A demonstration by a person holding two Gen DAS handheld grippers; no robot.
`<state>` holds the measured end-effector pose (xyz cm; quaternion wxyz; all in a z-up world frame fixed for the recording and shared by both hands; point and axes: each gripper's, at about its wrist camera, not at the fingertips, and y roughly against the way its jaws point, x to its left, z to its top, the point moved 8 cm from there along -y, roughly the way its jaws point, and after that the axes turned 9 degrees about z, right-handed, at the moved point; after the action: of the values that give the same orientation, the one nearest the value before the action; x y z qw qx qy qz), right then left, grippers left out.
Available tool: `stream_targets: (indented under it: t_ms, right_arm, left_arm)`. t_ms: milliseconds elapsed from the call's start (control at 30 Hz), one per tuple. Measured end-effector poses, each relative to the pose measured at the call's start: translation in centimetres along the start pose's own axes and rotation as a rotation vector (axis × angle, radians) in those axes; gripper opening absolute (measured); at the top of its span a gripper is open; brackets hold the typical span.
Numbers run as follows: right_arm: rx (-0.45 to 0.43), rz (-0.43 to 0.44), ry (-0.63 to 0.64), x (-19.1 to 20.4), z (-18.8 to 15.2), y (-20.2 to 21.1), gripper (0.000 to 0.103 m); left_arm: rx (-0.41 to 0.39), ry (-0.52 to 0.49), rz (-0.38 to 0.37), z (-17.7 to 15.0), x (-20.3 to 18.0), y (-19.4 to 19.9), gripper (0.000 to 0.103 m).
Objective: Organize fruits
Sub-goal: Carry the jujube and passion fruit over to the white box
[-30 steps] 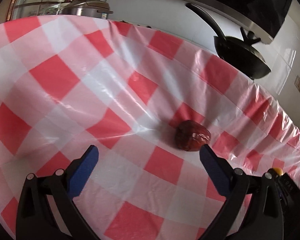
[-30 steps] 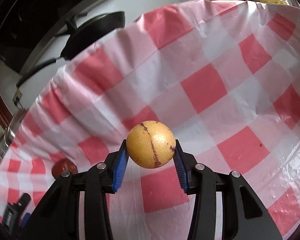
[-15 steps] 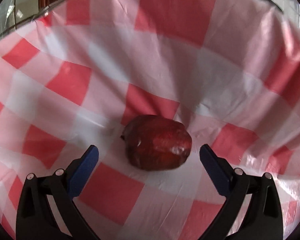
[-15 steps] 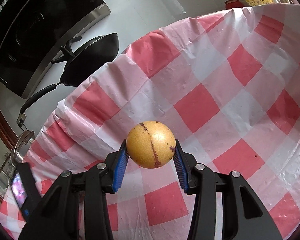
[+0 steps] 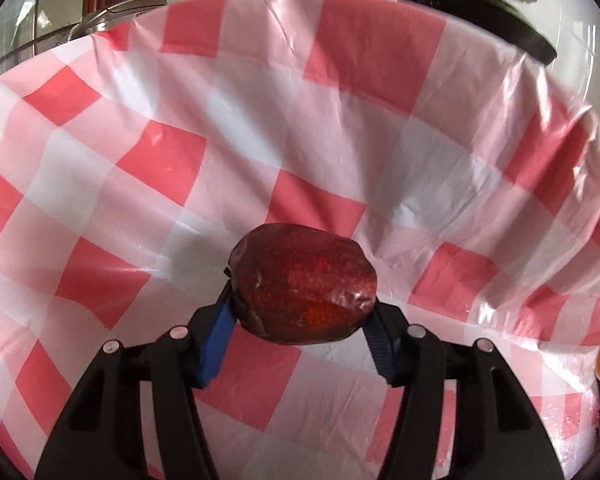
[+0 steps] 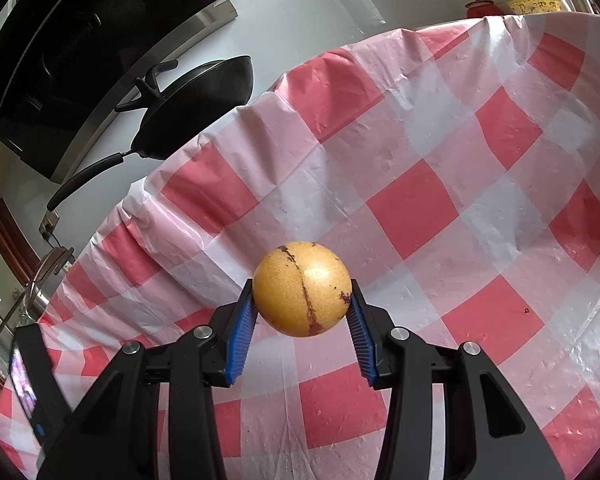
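In the left wrist view a dark red, wrinkled fruit (image 5: 302,280) sits between the blue pads of my left gripper (image 5: 300,308). The jaws are closing, and both pads touch the fruit's sides over the red-and-white checked tablecloth (image 5: 340,80). In the right wrist view my right gripper (image 6: 302,300) is shut on a round yellow fruit (image 6: 302,288) with a brown streak, held above the same cloth (image 6: 420,200).
A black wok (image 6: 204,104) stands on the counter beyond the table's far edge and also shows as the wok (image 5: 480,4) at top right. A steel pot lid (image 5: 116,16) is at far left. A dark device with a screen (image 6: 28,384) stands at the left.
My left gripper moved up to the dark red fruit and its wide-open jaws came in onto its sides. The right gripper keeps hold of the yellow fruit and has tipped up slightly.
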<state>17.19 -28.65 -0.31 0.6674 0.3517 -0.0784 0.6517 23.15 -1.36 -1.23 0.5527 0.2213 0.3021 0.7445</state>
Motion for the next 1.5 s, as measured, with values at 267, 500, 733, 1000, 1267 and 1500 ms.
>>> stream_targets:
  t_ms: [267, 500, 733, 1000, 1267, 1500]
  right_arm:
    - [-0.019, -0.013, 0.048, 0.5, 0.1, 0.0, 0.044]
    - [-0.073, 0.011, 0.146, 2.7, 0.1, 1.3, 0.044]
    - [-0.039, 0.098, 0.186, 6.4, -3.1, 5.9, 0.044]
    - [0.017, 0.210, 0.299, 10.2, -8.3, 16.0, 0.044]
    - [0.084, 0.272, 0.354, 11.9, -11.2, 21.5, 0.044]
    - [0.138, 0.327, 0.436, 13.6, -13.7, 25.2, 0.044]
  left_arm:
    - [-0.035, 0.045, -0.003, -2.8, 3.2, 3.9, 0.059]
    - [-0.048, 0.088, 0.009, -6.5, 7.4, 8.6, 0.059]
    - [-0.078, 0.166, 0.010, -8.3, 11.0, 12.7, 0.059]
    - [-0.106, 0.169, 0.026, -13.8, 15.9, 19.3, 0.059]
    - [-0.123, 0.115, 0.049, -17.7, 20.3, 24.4, 0.059]
    - [-0.134, 0.074, 0.062, -20.2, 22.5, 26.9, 0.059]
